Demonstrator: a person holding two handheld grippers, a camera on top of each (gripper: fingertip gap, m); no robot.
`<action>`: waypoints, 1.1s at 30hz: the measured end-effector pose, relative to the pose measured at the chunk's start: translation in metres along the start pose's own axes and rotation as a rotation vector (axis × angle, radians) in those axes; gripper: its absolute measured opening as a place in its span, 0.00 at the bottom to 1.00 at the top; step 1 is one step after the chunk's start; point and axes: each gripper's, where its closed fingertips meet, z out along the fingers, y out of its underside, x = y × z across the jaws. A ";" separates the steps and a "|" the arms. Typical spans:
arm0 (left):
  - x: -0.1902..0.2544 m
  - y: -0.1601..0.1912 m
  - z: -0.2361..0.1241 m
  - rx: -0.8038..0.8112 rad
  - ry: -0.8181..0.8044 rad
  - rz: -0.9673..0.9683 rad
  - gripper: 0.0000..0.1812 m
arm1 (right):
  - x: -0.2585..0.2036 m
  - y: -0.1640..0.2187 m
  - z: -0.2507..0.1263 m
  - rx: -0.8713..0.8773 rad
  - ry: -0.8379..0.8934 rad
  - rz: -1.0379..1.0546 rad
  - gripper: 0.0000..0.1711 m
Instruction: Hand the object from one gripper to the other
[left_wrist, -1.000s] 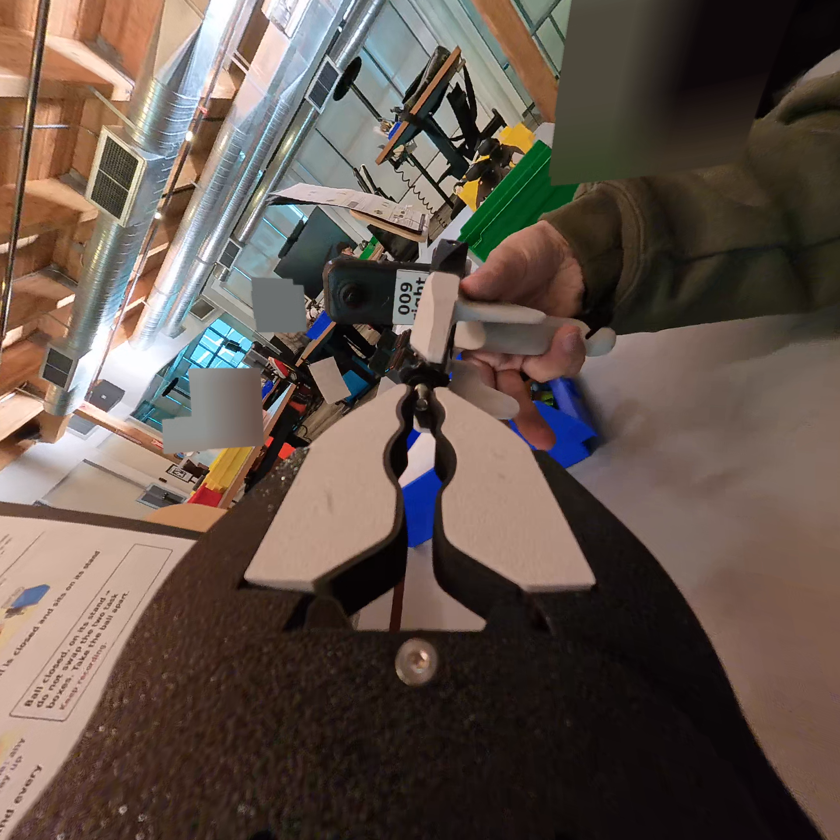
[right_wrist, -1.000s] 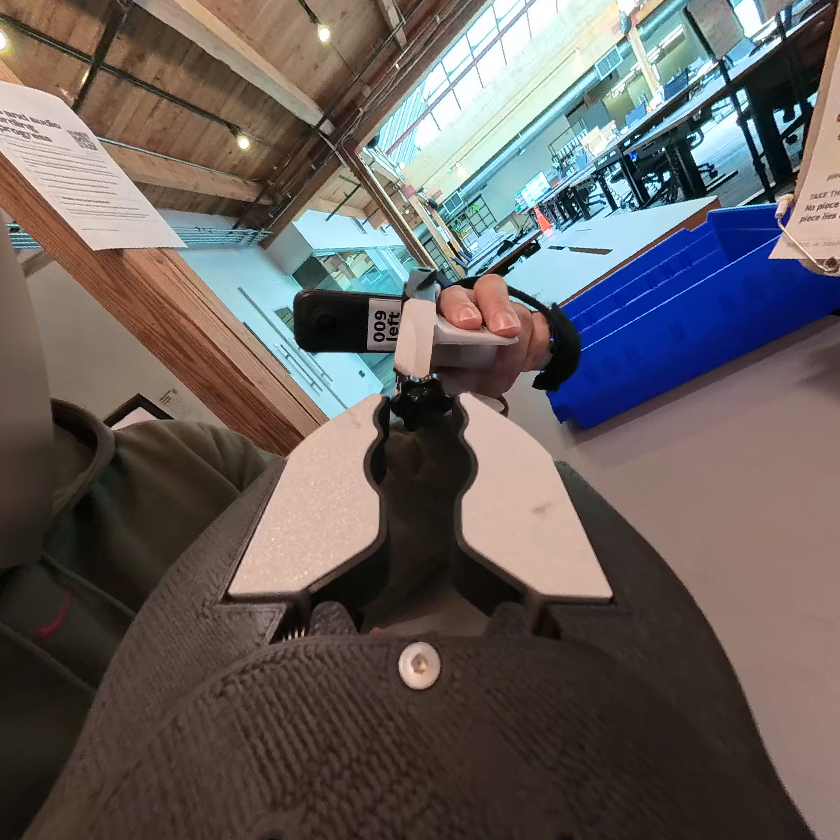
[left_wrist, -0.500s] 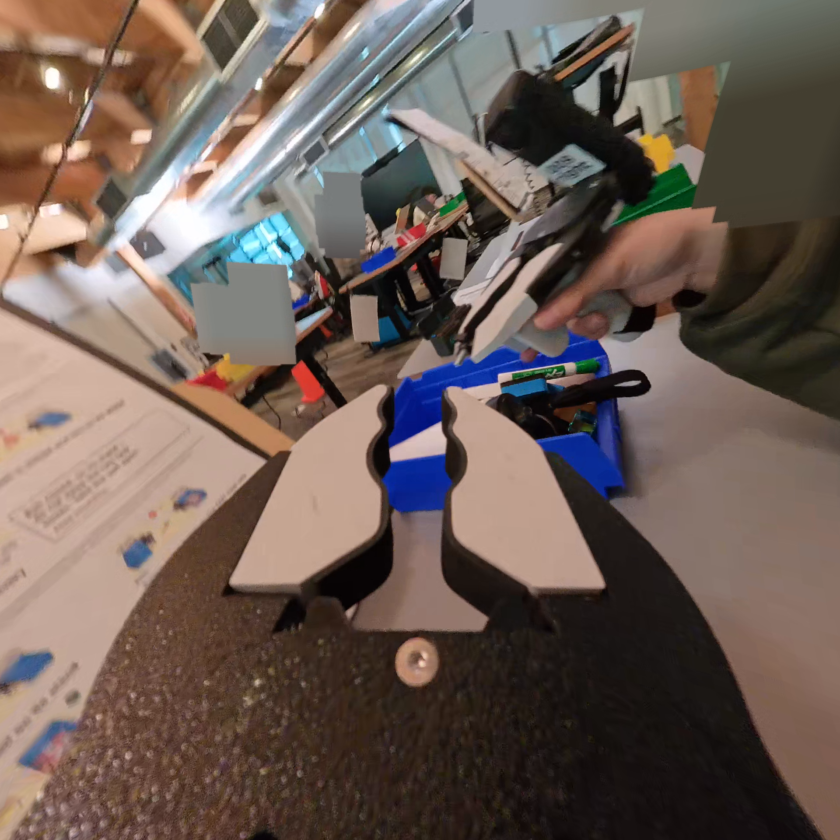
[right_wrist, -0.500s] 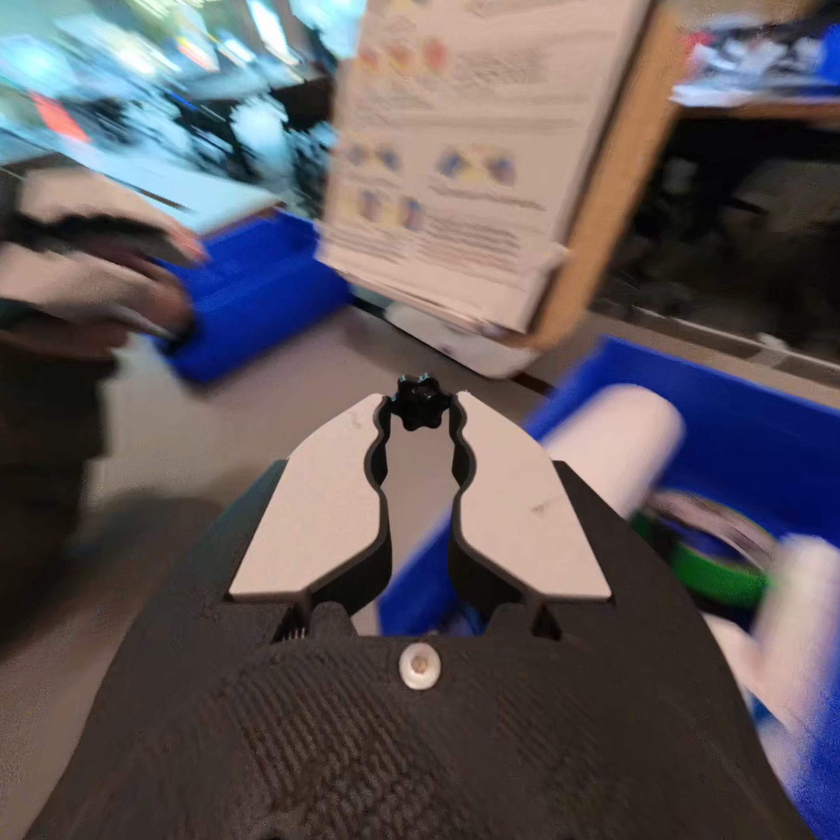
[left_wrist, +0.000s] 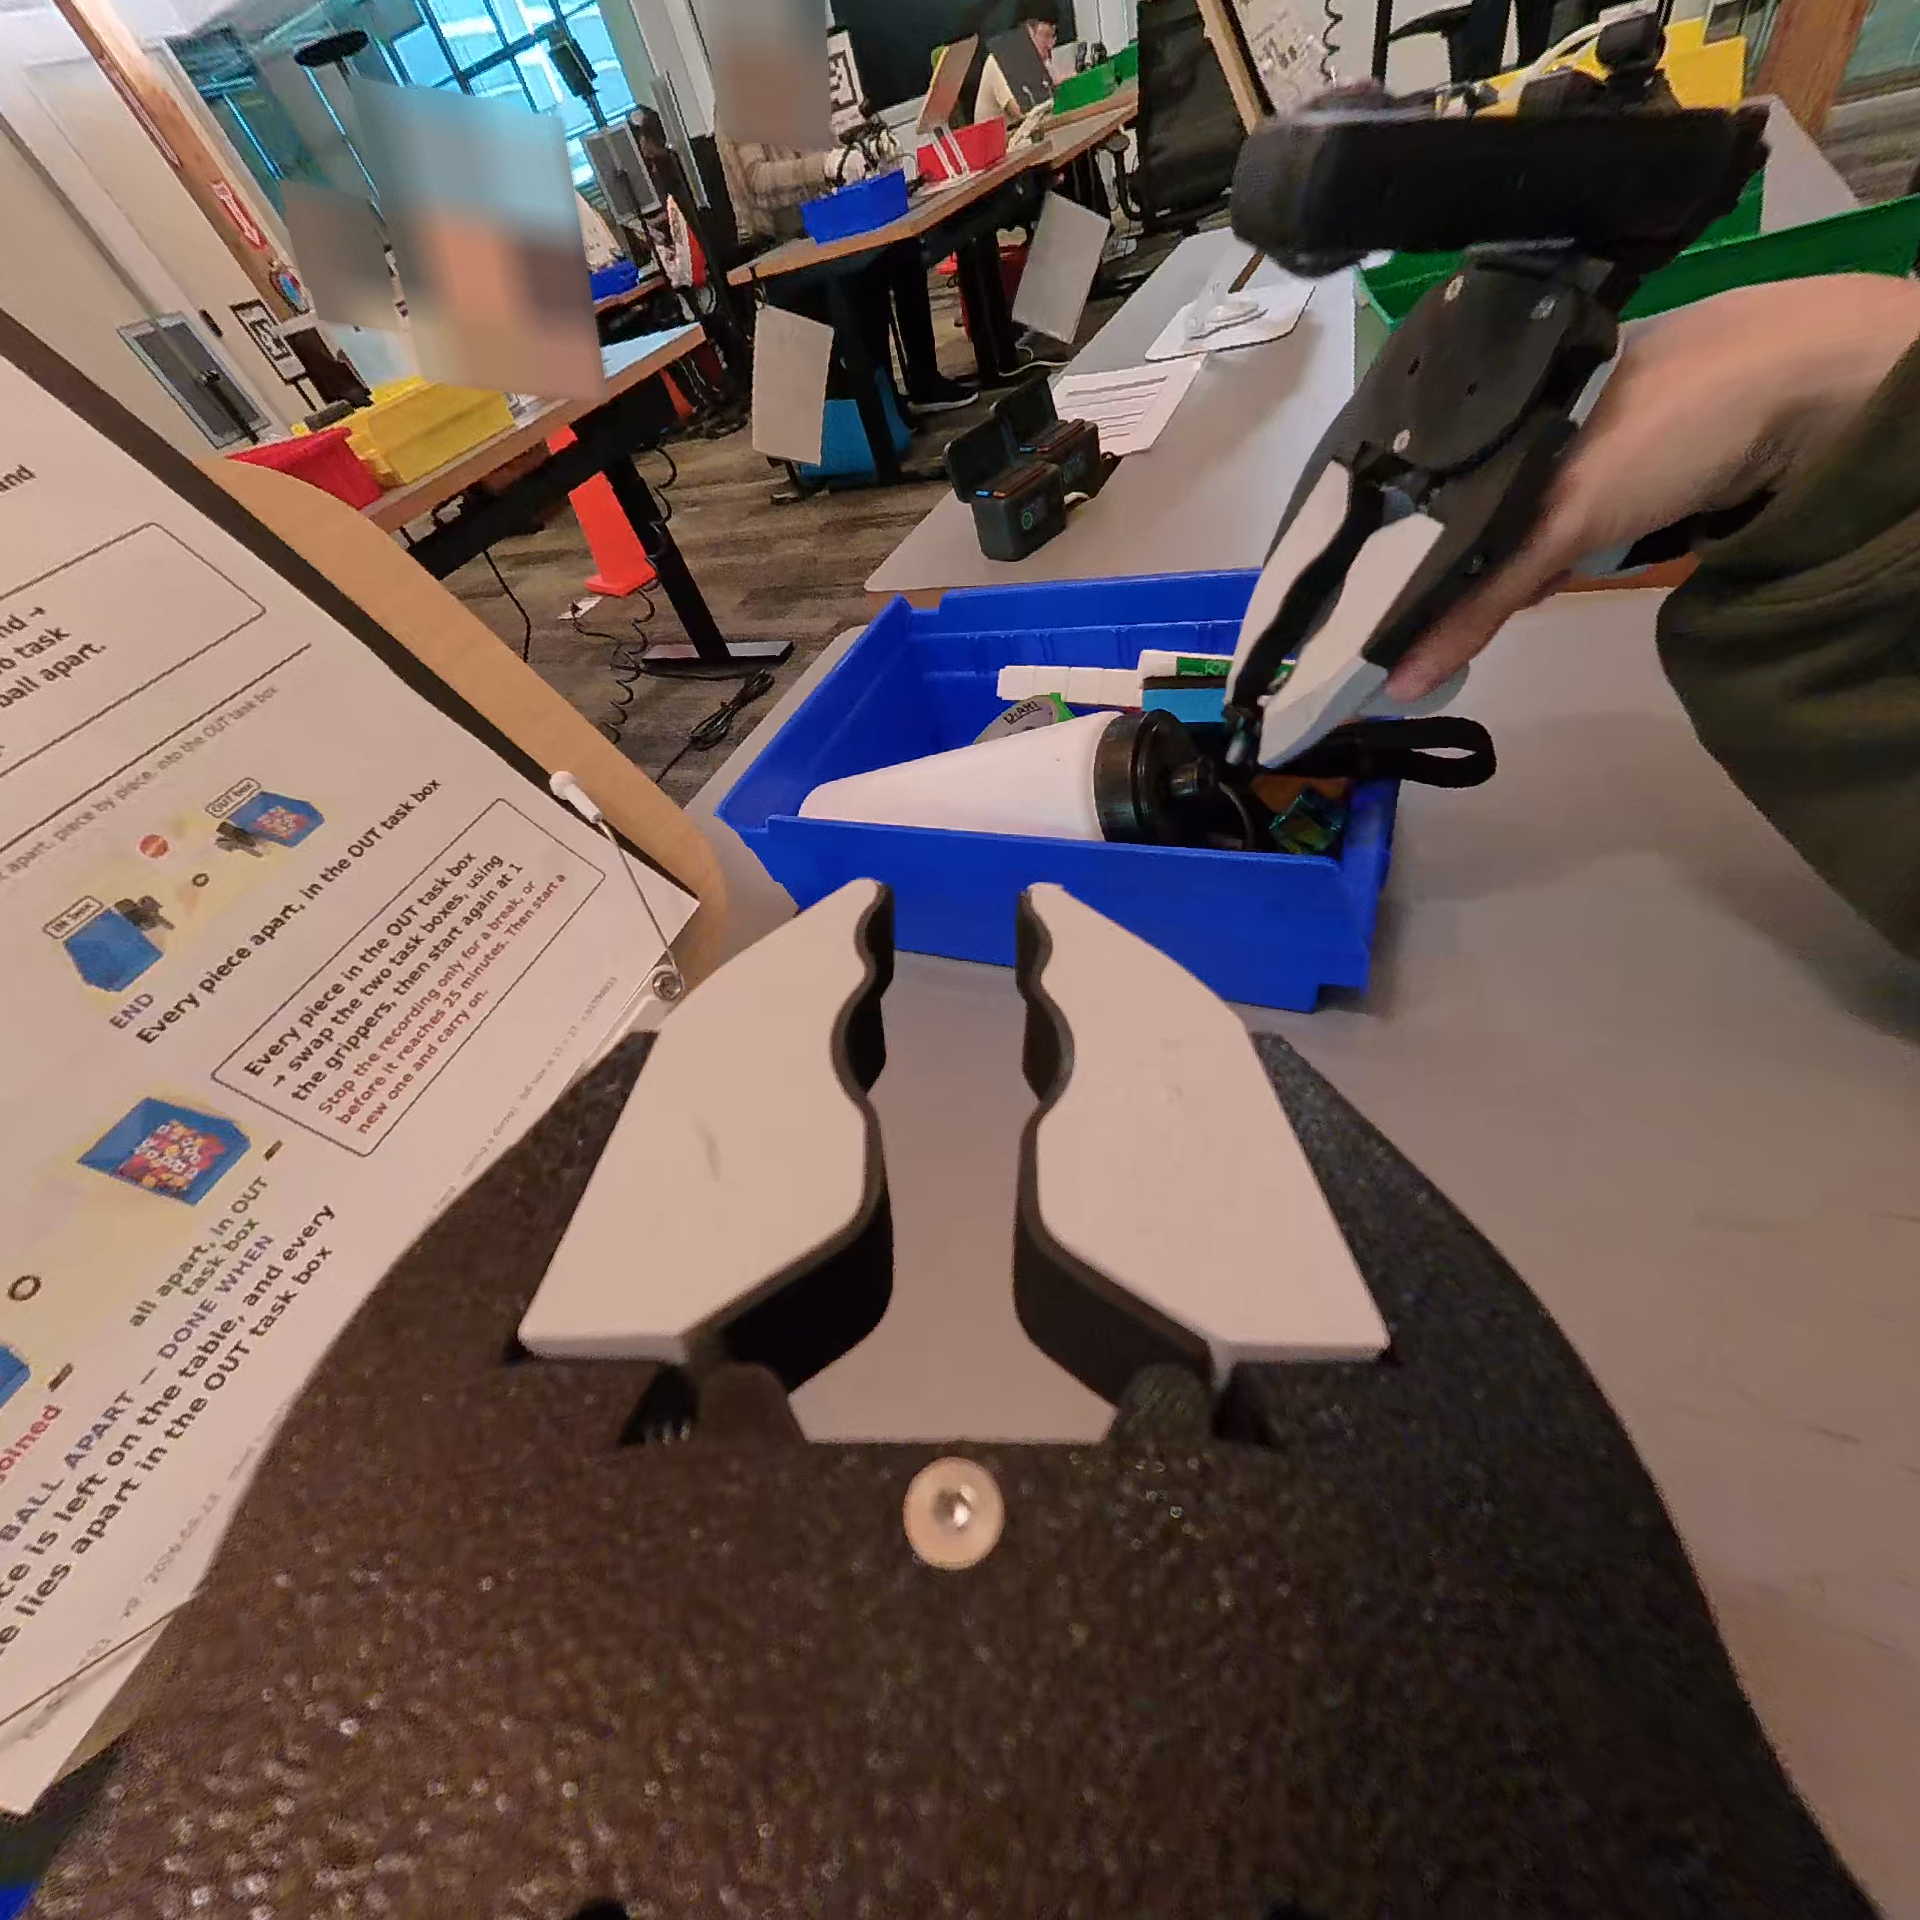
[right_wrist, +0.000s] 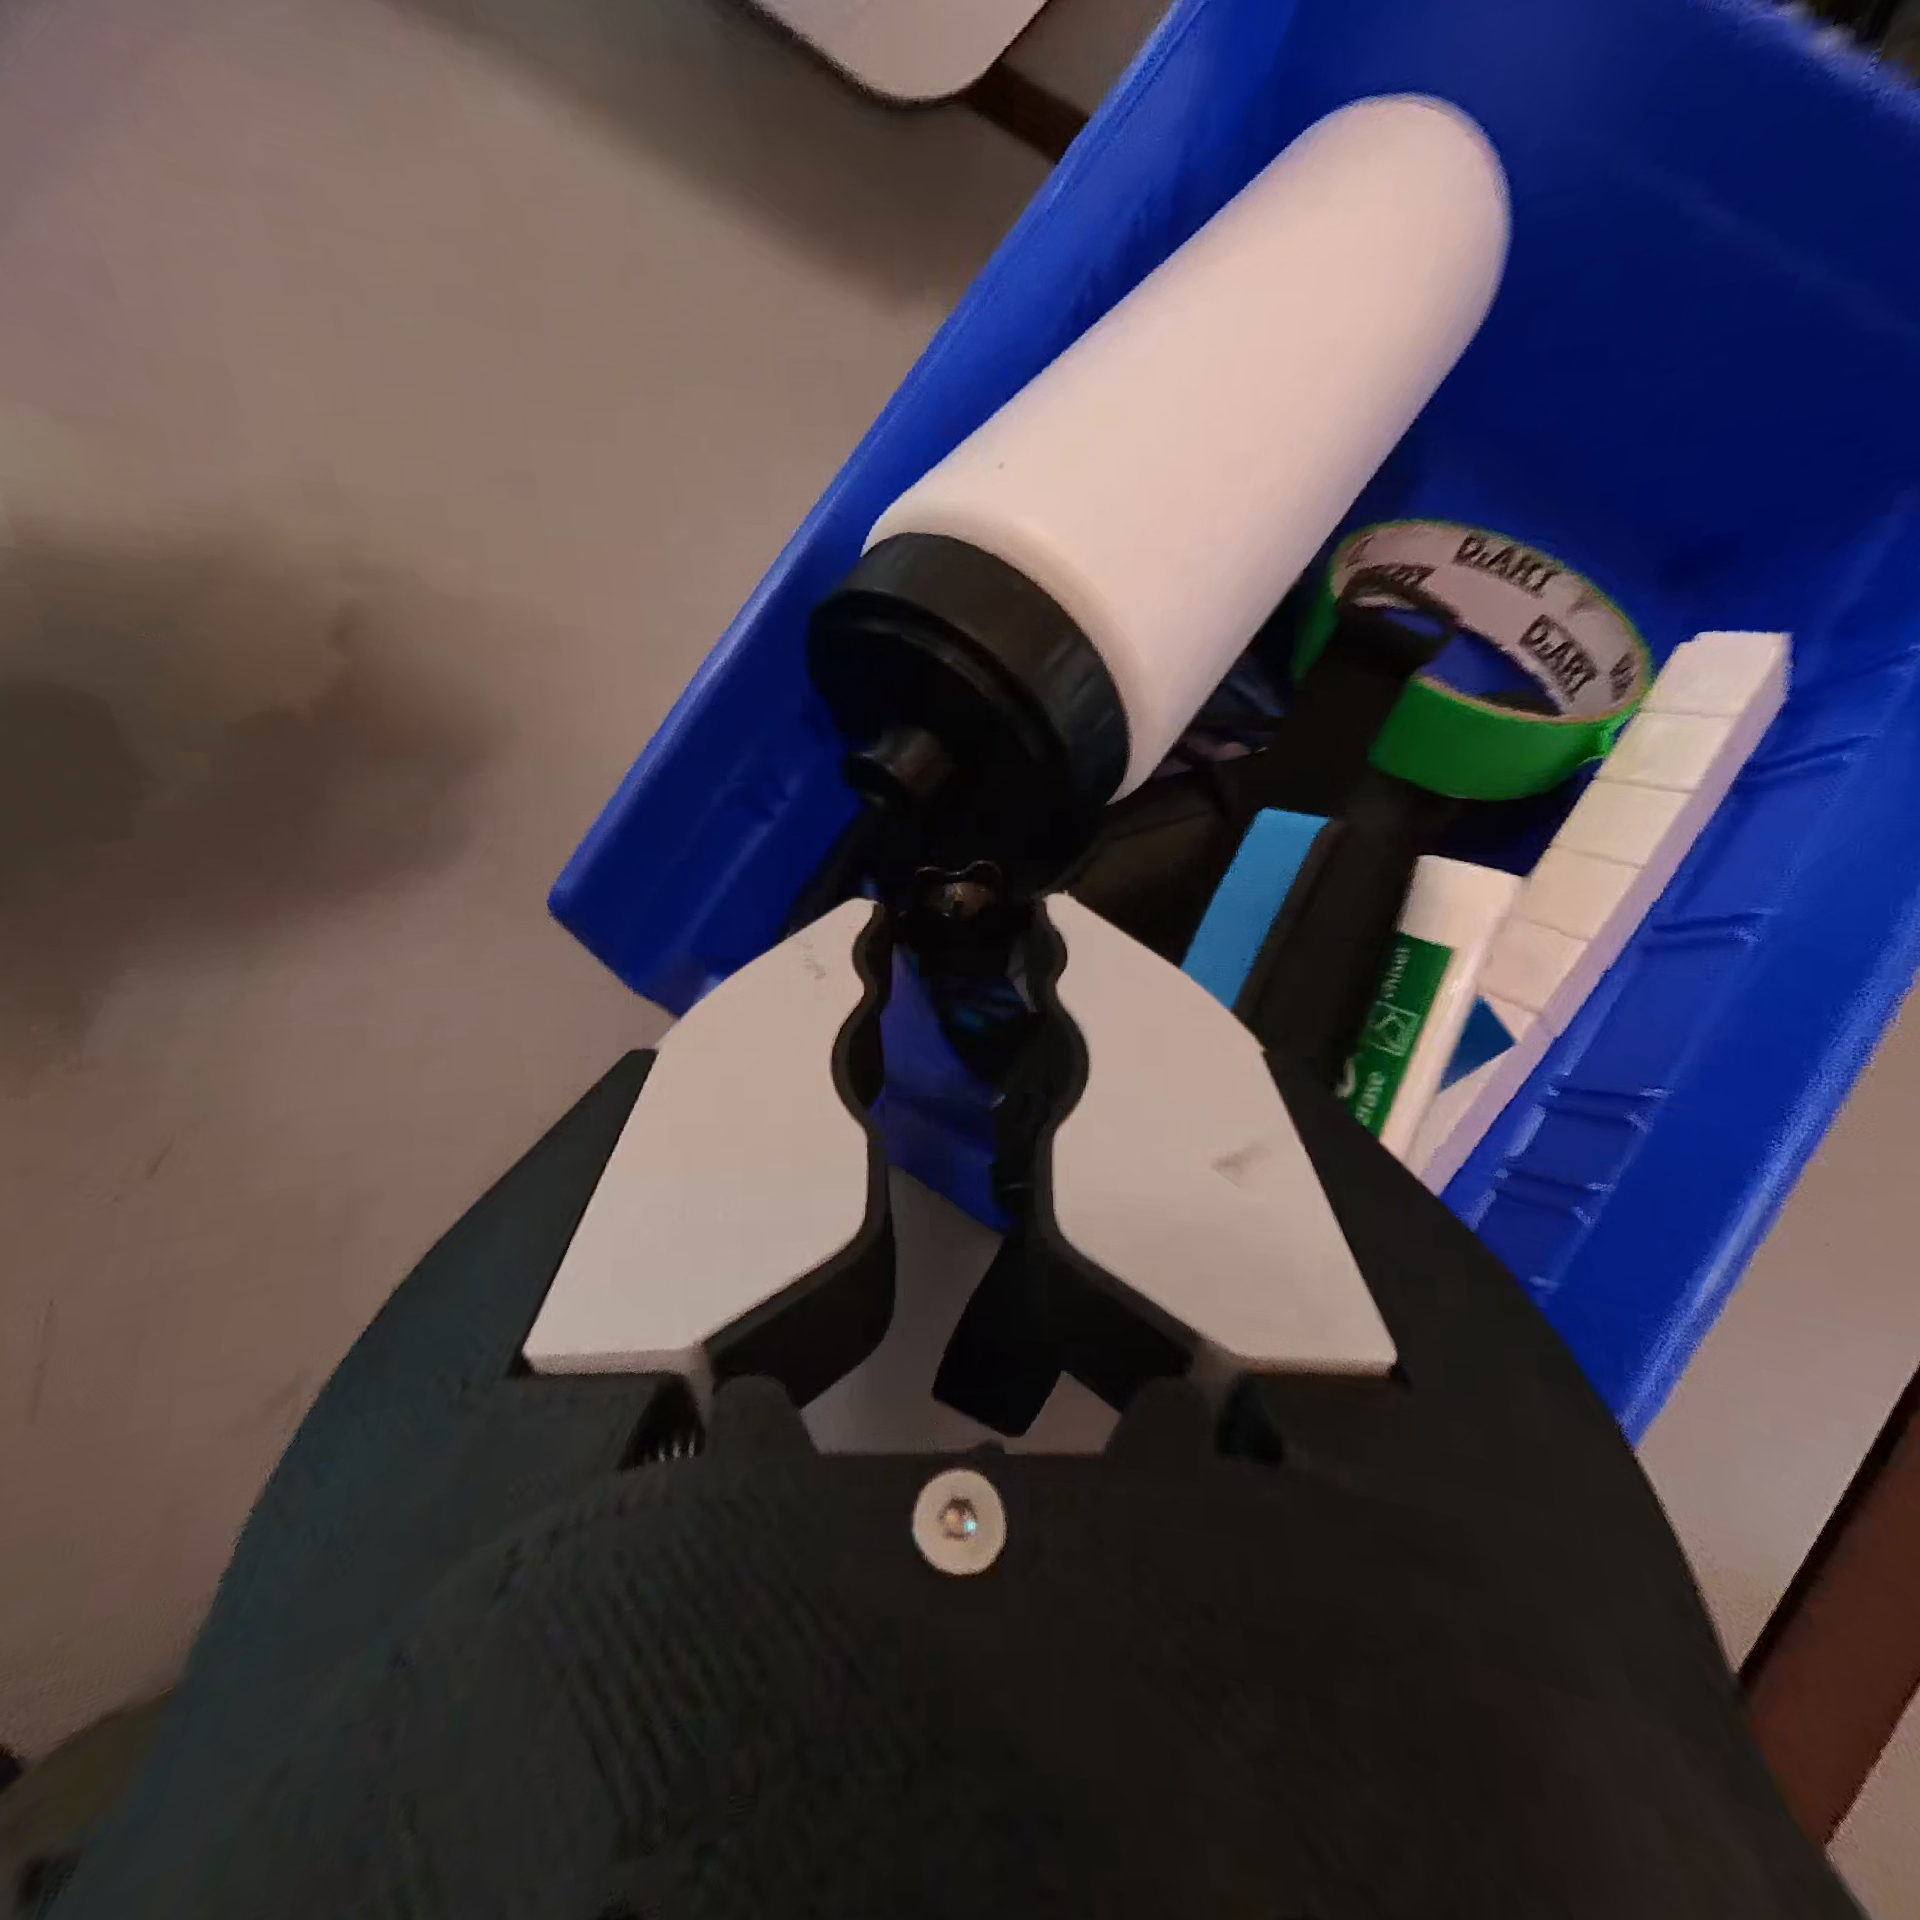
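Note:
The object is a small black star-shaped knob (right_wrist: 956, 891). My right gripper (right_wrist: 956, 920) is shut on it at the fingertips and holds it just over the near end of a blue bin (right_wrist: 717, 748), close to a bottle's black cap. In the left wrist view the right gripper (left_wrist: 1259, 732) points down into the same bin (left_wrist: 1039, 894), and the knob is barely visible at its tips. My left gripper (left_wrist: 956, 909) is open and empty, low over the grey table (left_wrist: 1579, 1195), a short way in front of the bin.
The bin holds a white bottle with a black cap (right_wrist: 1195, 364), a green tape roll (right_wrist: 1486, 727), a marker (right_wrist: 1423, 1018), a white block strip (right_wrist: 1662, 790) and a black strap (left_wrist: 1403, 743). A printed sheet on a wooden board (left_wrist: 260, 935) stands at the left. Across from one pair of fingers to the other is roughly 25 cm.
A second ago both grippers met in the air at the knob. The left gripper has let go and opened. The right gripper has carried the knob down to the blue bin.

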 end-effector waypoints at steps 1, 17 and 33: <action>-0.001 0.000 0.000 0.001 -0.001 -0.009 0.12 | -0.002 0.003 0.003 -0.019 -0.014 -0.009 0.15; -0.002 0.003 0.001 -0.017 0.002 -0.011 0.12 | -0.009 0.014 0.026 -0.078 -0.095 0.036 0.17; -0.012 -0.007 -0.012 0.001 -0.065 -0.055 0.12 | -0.005 -0.085 -0.055 0.558 0.121 -0.093 0.32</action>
